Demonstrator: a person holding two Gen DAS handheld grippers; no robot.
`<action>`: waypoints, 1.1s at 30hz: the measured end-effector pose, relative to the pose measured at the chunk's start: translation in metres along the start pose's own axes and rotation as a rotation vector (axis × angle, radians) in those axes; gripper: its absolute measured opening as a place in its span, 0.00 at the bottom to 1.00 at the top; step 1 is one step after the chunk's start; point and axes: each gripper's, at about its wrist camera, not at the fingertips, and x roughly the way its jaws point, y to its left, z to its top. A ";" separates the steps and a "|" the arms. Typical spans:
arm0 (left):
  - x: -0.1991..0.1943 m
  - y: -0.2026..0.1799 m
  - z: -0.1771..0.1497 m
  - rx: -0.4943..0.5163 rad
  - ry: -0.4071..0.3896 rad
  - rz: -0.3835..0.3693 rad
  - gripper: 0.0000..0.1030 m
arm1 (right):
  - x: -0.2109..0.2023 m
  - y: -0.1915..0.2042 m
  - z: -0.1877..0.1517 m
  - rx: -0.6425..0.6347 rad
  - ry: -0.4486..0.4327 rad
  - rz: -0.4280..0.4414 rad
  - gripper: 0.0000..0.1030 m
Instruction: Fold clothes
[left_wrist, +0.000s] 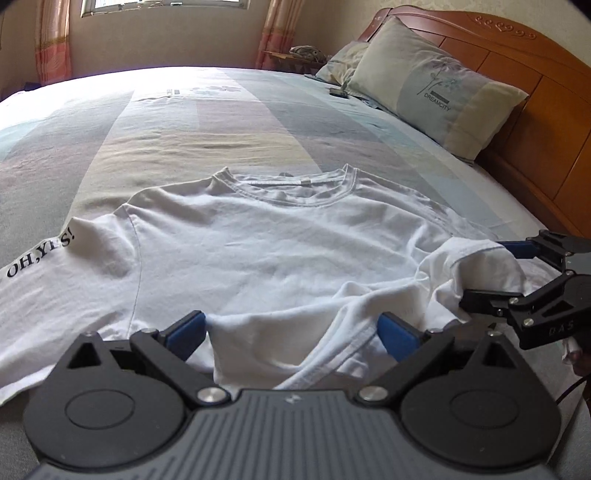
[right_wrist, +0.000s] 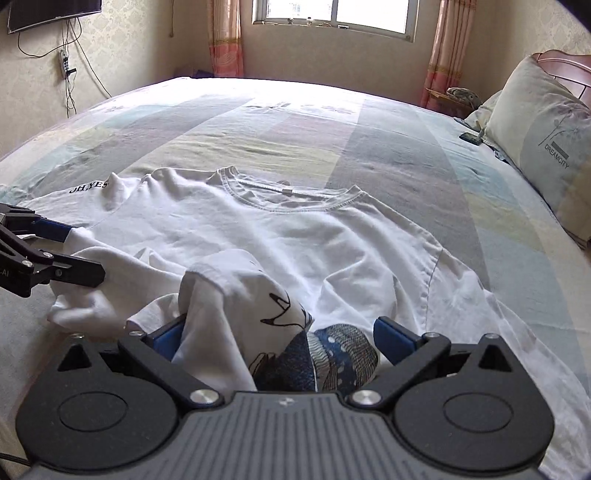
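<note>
Apparently curtained bedroom — white T-shirt (left_wrist: 258, 254) spread on striped bedsheet (left_wrist: 207, 122).

T-shirt (left_wrist: 258, 251) lies on bed (left_wrist: 184, 129), pillows (left_wrist: 436, 85) behind.

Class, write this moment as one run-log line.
stage: hem gathering | left tongs: open, hem bunched between | right tongs: open, printed fabric between | T-shirt: back up, collar far | bed

You have a bed (left_wrist: 258, 122) with a pastel striped sheet filling the scene. At far right, a pillow (left_wrist: 436, 85) printed "DREAMCITY" leans against the wooden headboard (left_wrist: 524, 74). A small dark object (right_wrist: 470, 137) lies beside it. Far ahead, a window (right_wrist: 338, 14) sits between pink curtains (right_wrist: 225, 37); a wall-mounted screen (right_wrist: 51, 13) hangs far left.
</note>
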 end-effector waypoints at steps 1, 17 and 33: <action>0.008 0.002 0.006 0.002 0.001 0.004 0.96 | 0.010 -0.002 0.007 -0.003 -0.010 -0.003 1.00; -0.033 0.021 0.024 -0.038 -0.023 0.024 0.95 | -0.013 -0.049 0.024 0.219 -0.084 0.069 1.00; -0.060 -0.035 -0.063 0.029 0.122 0.014 0.96 | -0.064 -0.021 -0.102 0.382 0.113 0.085 1.00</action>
